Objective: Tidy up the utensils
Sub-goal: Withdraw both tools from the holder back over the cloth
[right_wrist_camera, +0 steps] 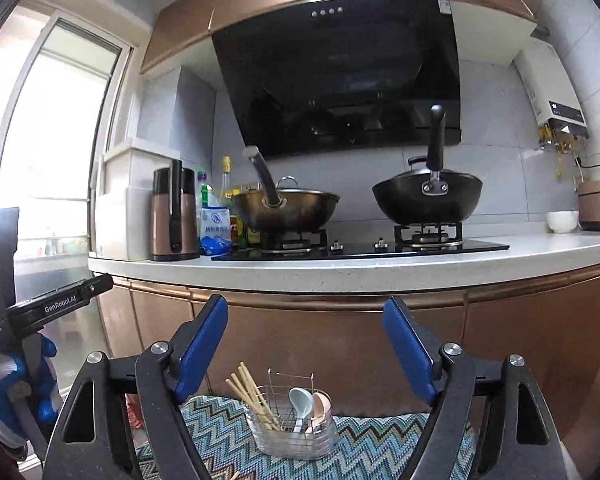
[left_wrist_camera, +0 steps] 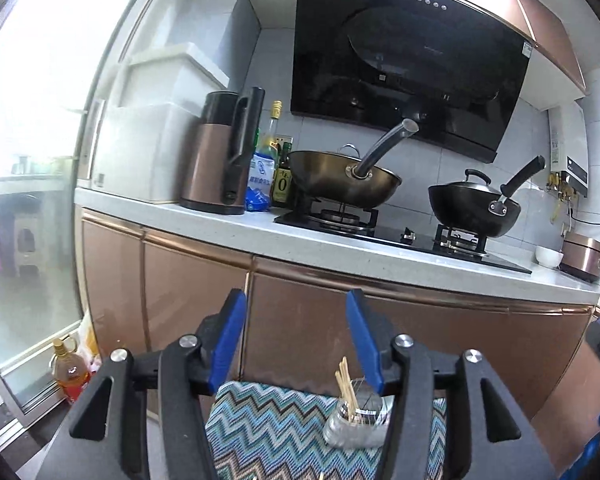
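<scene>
Right wrist view is showing my right gripper gaping wide, gripping nothing; my left gripper is standing half open, likewise bare. Chopsticks and spoons are sitting in the wire caddy near me on the zigzag cloth. Possibly one stray stick is lying nearer, so I am keeping both claws clear before reaching down.

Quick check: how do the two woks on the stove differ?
The left wok is brassy gold; the right wok is black. The left wok's handle is a grey metal tube leaning left; the right wok's is black and stands nearly upright. The left wok's lid is clear glass; the right's looks like dark metal. Both sit lidded on gas burners.
</scene>
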`<state>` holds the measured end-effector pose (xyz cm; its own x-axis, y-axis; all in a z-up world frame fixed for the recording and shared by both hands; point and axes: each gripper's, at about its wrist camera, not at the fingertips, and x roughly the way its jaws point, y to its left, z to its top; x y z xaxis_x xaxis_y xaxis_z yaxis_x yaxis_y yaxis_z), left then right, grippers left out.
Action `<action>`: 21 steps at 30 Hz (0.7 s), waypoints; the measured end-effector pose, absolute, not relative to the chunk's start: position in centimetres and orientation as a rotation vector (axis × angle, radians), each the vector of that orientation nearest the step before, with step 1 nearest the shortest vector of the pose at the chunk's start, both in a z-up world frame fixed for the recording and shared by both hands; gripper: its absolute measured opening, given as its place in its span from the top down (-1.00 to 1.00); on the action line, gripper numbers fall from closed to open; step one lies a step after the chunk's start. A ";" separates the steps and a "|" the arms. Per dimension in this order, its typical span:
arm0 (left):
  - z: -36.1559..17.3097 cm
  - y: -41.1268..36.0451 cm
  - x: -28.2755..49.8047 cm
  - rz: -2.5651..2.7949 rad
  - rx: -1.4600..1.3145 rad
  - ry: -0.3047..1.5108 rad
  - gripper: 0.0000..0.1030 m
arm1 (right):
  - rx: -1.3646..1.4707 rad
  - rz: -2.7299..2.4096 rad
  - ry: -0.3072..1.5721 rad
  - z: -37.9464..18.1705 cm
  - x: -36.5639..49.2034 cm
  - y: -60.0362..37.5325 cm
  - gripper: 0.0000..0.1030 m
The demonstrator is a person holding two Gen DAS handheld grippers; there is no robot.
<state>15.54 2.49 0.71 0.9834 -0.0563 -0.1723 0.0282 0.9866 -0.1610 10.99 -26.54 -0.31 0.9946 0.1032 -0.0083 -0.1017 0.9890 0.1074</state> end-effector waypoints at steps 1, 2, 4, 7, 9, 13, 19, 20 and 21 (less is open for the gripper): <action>0.7 2.7 14.9 -0.042 -0.160 0.178 0.03 | 0.116 0.105 0.014 -0.3 10.2 -26.8 -0.54; 0.7 2.9 14.4 -0.042 -0.159 0.178 0.03 | 0.130 0.107 0.011 -0.2 9.5 -27.1 -0.54; 0.6 3.2 13.1 -0.041 -0.154 0.180 0.03 | 0.153 0.110 0.006 -0.3 8.3 -27.6 -0.55; 0.4 3.6 11.8 -0.040 -0.153 0.184 0.02 | 0.192 0.135 0.001 -0.6 6.8 -28.6 -0.55; 0.2 3.9 11.0 -0.041 -0.155 0.192 0.02 | 0.218 0.149 0.014 -1.0 6.0 -29.2 -0.61; 0.1 4.7 9.7 -0.038 -0.160 0.197 0.02 | 0.267 0.166 0.021 -1.8 4.7 -30.0 -0.64; 0.0 5.4 8.1 -0.028 -0.159 0.195 0.02 | 0.271 0.125 0.011 -2.4 2.5 -30.3 -0.66; 0.0 5.5 7.8 -0.025 -0.156 0.195 0.02 | 0.272 0.121 0.010 -2.4 2.3 -30.4 -0.66; 0.0 5.7 7.4 -0.021 -0.154 0.193 0.02 | 0.276 0.114 0.008 -2.4 1.9 -30.5 -0.66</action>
<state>7.41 5.74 0.02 0.9812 -0.0356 -0.1896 0.0061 0.9880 -0.1544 1.93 -30.53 -2.40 0.9935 0.1133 0.0076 -0.1111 0.9558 0.2721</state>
